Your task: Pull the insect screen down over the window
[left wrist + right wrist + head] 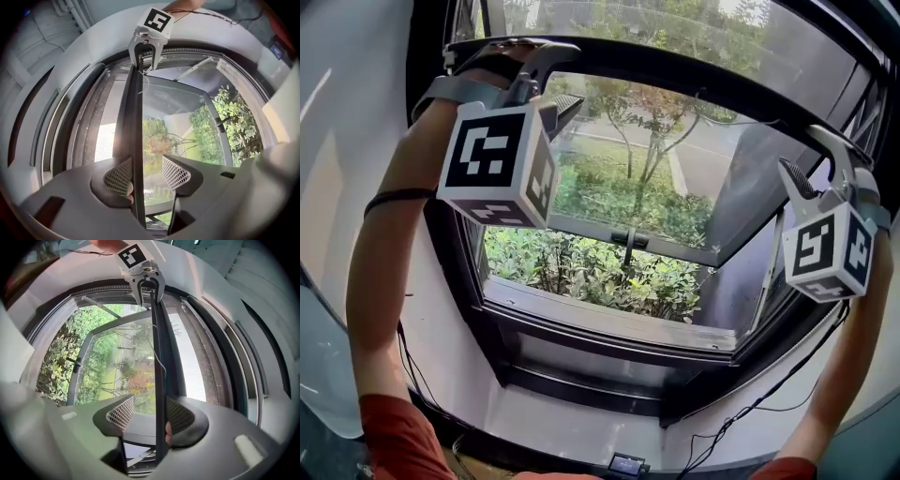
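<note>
Both sets of jaws stand wide astride the insect screen's pull bar (pixel 135 117), which runs lengthwise from left gripper (pixel 147 173) to right gripper (pixel 150 416), against one pad each, window sill (pixel 609 323) below.

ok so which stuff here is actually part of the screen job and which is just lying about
In the job: screen's pull bar; left gripper and right gripper, jaws open around it; window frame.
Just lying about: swung-out pane; black cable; small device below the sill; bushes outside.
</note>
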### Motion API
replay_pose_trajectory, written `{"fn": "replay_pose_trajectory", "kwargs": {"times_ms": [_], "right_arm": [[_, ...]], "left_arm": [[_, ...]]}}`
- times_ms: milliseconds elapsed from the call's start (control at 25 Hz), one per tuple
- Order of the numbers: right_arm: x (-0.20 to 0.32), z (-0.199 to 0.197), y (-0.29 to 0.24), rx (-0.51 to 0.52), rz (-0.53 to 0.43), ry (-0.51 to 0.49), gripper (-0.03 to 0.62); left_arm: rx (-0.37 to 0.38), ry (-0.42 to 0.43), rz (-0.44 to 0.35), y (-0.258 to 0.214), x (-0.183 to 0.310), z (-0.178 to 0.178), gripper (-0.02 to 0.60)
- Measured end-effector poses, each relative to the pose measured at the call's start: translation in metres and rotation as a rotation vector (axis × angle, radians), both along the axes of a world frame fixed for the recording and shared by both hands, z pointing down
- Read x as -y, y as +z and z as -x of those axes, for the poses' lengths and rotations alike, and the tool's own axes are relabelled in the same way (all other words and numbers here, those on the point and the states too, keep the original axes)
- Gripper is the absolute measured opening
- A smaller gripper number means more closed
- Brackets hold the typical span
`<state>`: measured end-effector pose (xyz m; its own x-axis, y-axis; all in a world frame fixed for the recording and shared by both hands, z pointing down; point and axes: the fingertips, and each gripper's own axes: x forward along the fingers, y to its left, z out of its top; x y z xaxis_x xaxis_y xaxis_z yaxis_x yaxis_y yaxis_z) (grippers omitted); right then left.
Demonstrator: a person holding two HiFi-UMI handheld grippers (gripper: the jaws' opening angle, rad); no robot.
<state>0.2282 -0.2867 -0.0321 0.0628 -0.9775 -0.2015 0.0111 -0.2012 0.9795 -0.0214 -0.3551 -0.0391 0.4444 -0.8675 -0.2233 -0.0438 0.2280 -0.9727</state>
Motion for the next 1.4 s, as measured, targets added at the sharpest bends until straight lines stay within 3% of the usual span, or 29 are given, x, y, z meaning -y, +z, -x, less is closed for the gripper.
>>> {"fn": "replay_pose_trajectory", "kwargs": {"times_ms": [400,760,1120,1400], "right_arm": [[-0.004,0.0,0.028,0.017,0.039,-0.011,0.224],[-0.008,0.003,0.087,0.02,0.123,-0.027,0.236],[-0.013,0.004,0.127,0.019,0.188,-0.026,0.244],[-0.014,0.004,0.179,0.052,0.284,-0.053,0.252]], "left_arm": [[0.02,0.01,0.048,0.029,-0.004,0.0,0.198],[0.077,0.019,0.124,0.087,-0.007,0.002,0.195],[0.081,0.023,0.175,0.126,-0.012,0.003,0.196],[0.092,0.027,0.259,0.178,-0.011,0.002,0.201]]}}
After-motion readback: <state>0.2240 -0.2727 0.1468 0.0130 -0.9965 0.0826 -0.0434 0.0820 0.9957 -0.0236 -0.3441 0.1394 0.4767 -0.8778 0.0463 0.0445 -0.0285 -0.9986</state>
